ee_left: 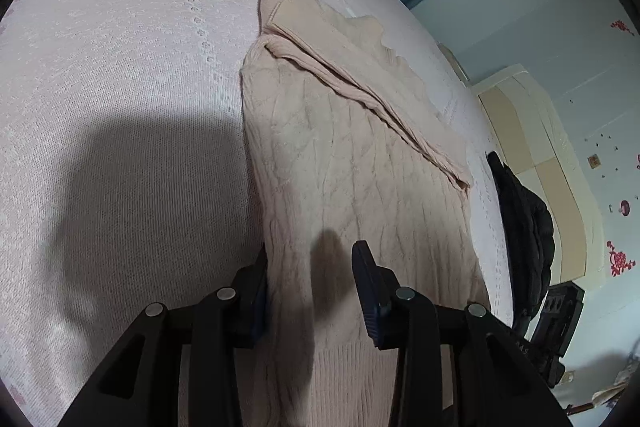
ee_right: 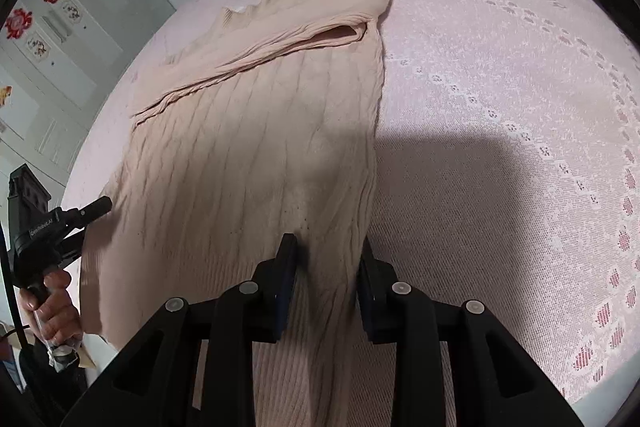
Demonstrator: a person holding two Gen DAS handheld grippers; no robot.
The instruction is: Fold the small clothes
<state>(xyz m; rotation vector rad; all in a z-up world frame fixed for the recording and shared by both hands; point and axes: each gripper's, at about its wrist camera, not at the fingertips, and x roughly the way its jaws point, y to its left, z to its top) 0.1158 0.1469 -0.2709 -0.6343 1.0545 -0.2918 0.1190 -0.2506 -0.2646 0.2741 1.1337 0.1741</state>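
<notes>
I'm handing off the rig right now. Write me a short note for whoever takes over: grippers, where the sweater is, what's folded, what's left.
Left gripper: jaws apart, straddling the left edge of the sweater near the hem, not pressing it.
Right gripper: jaws apart, straddling the sweater's right edge near the hem, not visibly clamped.
Sweater: beige cable-knit, flat on the pink bedspread, hem toward the grippers.
Done: a sleeve is folded diagonally across the upper body and the sides look tucked in.
Left: probably close on both hem corners and fold the bottom up toward the collar end, then smooth it.
</notes>
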